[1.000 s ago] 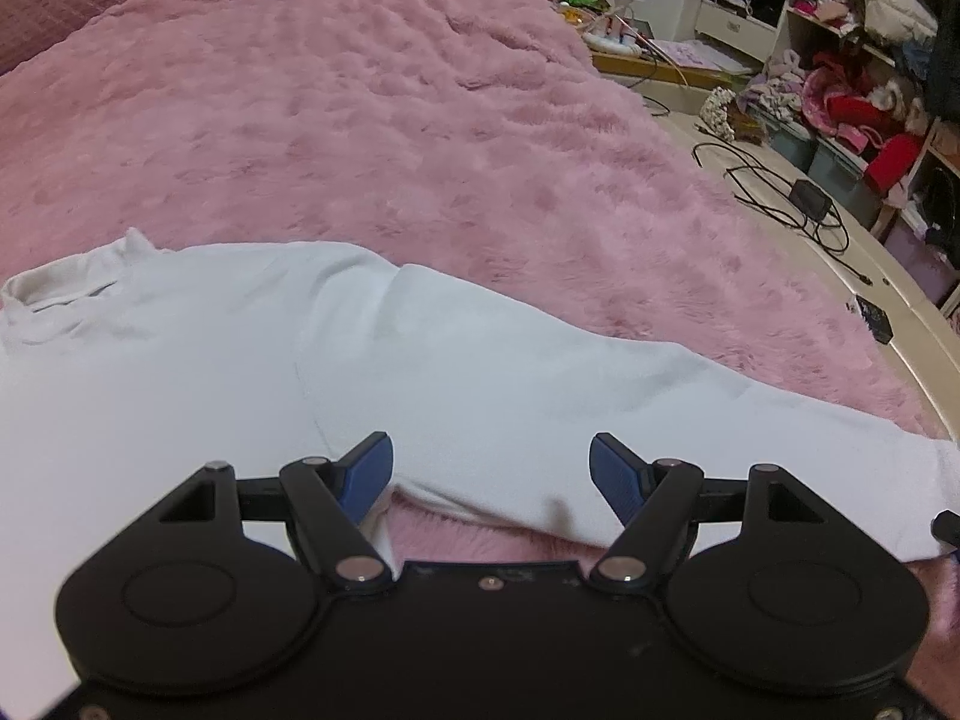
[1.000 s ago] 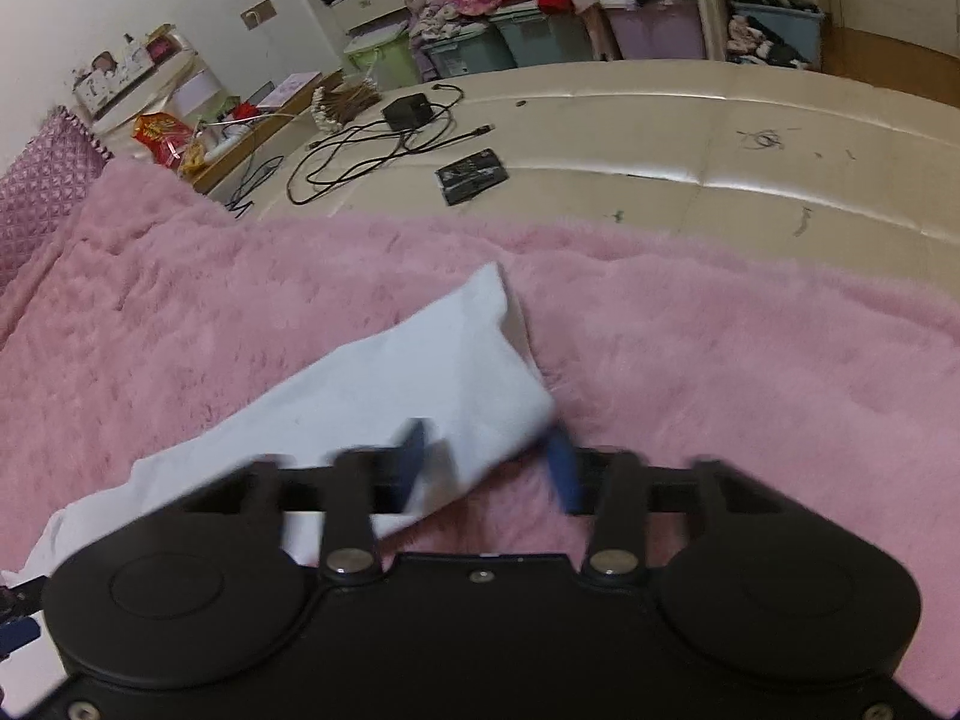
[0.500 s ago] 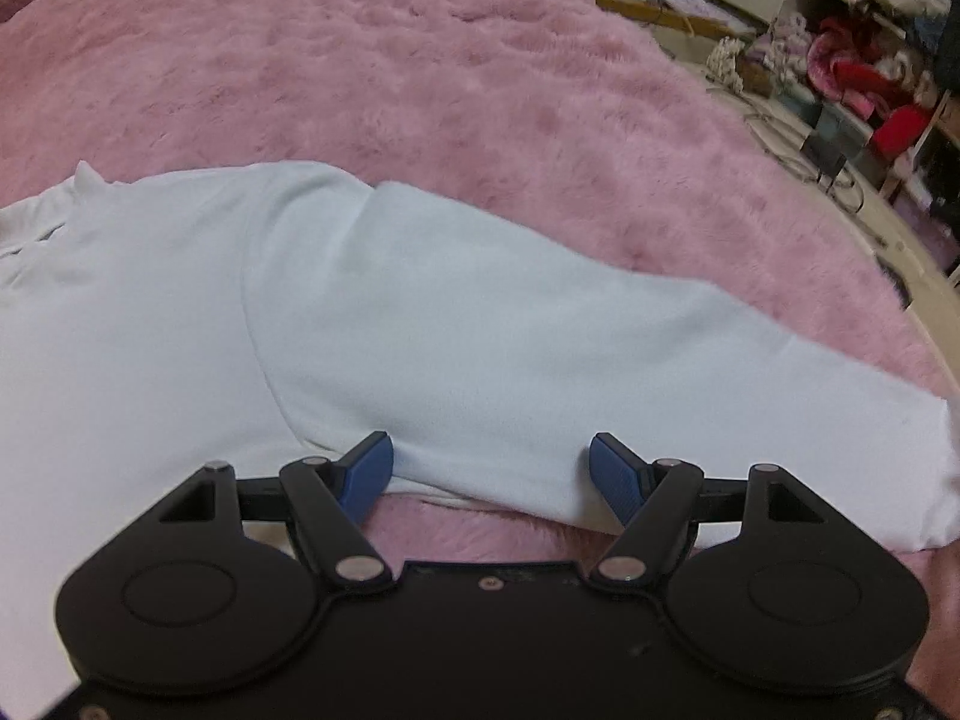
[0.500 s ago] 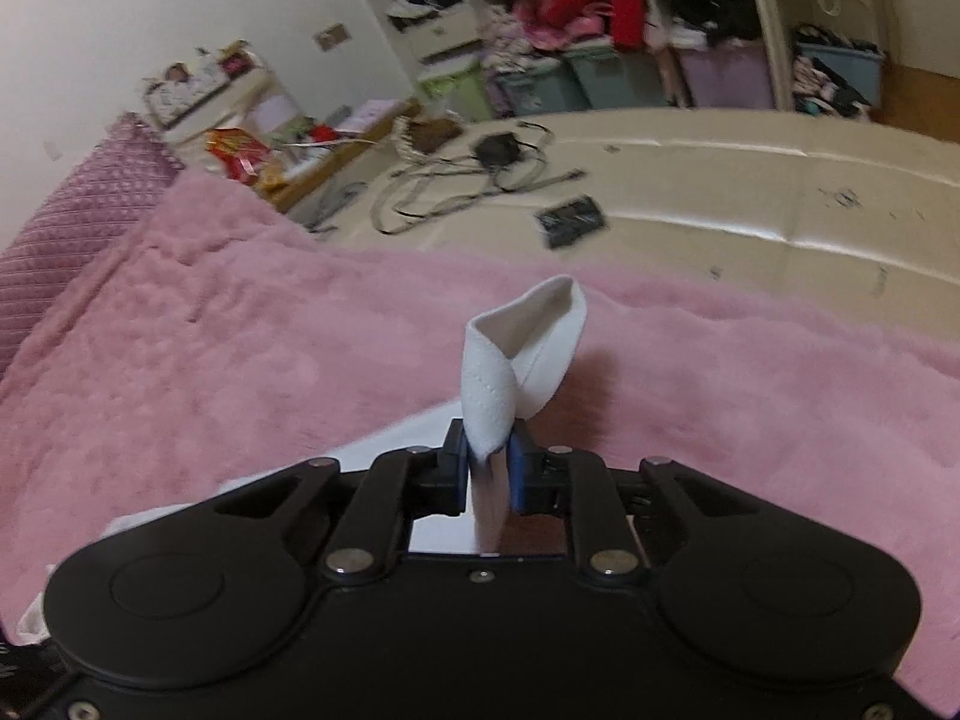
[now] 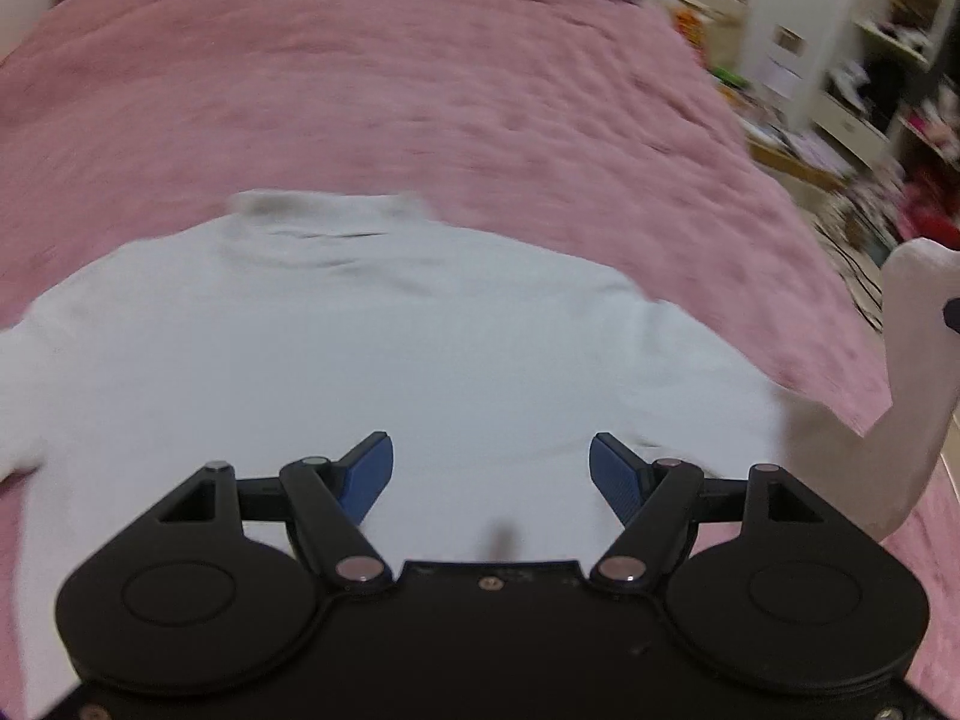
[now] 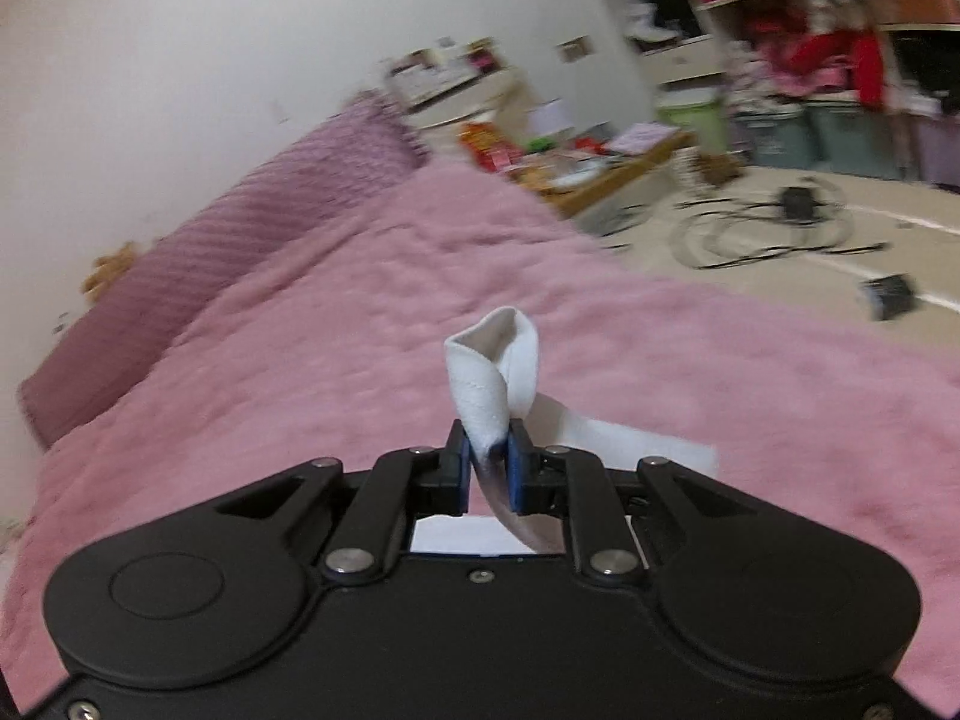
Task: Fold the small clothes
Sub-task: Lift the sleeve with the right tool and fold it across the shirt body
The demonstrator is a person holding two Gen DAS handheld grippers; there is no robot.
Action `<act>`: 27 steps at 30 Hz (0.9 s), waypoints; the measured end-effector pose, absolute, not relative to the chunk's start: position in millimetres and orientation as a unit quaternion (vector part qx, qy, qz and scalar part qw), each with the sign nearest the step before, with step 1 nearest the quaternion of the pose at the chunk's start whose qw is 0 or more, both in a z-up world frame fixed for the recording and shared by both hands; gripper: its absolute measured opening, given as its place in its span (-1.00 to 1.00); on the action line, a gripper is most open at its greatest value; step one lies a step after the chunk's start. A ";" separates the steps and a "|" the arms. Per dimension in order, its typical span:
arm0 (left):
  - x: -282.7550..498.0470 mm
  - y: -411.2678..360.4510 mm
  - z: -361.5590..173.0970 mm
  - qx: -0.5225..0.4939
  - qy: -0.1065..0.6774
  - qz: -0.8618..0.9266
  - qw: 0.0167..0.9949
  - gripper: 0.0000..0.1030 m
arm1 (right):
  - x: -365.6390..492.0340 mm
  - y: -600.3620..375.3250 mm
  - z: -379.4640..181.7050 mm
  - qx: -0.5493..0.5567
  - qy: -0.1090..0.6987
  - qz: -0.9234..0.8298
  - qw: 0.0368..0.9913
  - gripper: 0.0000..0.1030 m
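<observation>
A white long-sleeved top (image 5: 372,354) lies flat on the pink fluffy blanket (image 5: 420,96), collar (image 5: 327,213) at the far side. My left gripper (image 5: 491,468) is open and empty over the top's body. My right gripper (image 6: 487,468) is shut on the cuff of the sleeve (image 6: 492,372) and holds it up off the blanket. The lifted sleeve also shows at the right edge of the left wrist view (image 5: 912,372).
A mauve headboard cushion (image 6: 210,264) runs along the wall. The bed's cream edge (image 6: 780,276) carries black cables (image 6: 756,228) and a small black device (image 6: 888,297). Beyond are a low table with clutter (image 6: 558,162) and shelves with clothes (image 6: 828,60).
My right gripper closed on the sleeve cuff, lifted it and swung it toward the top's body. My left gripper moved left from the sleeve to over the body, still open.
</observation>
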State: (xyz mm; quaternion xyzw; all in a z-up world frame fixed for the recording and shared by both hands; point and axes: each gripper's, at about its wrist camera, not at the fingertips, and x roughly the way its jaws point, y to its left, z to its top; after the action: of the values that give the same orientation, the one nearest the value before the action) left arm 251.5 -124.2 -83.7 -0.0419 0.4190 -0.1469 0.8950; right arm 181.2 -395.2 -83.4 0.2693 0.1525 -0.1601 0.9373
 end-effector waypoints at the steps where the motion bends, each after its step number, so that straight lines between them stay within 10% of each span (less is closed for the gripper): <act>1: 251.4 -111.7 -83.9 -0.048 0.420 -0.136 0.896 0.48 | 190.3 -384.7 -81.9 0.268 0.153 -0.147 0.940 -0.76; 27: 212.4 55.6 -123.7 -0.132 0.466 -0.017 0.875 0.48 | 328.6 -122.6 -128.5 0.232 0.239 0.157 0.930 -0.77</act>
State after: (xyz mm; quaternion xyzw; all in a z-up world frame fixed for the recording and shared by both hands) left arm 212.4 55.6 -123.6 -0.1320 0.4656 -0.0166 0.8749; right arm 328.6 -122.6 -128.5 0.2316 0.2393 0.1568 0.9298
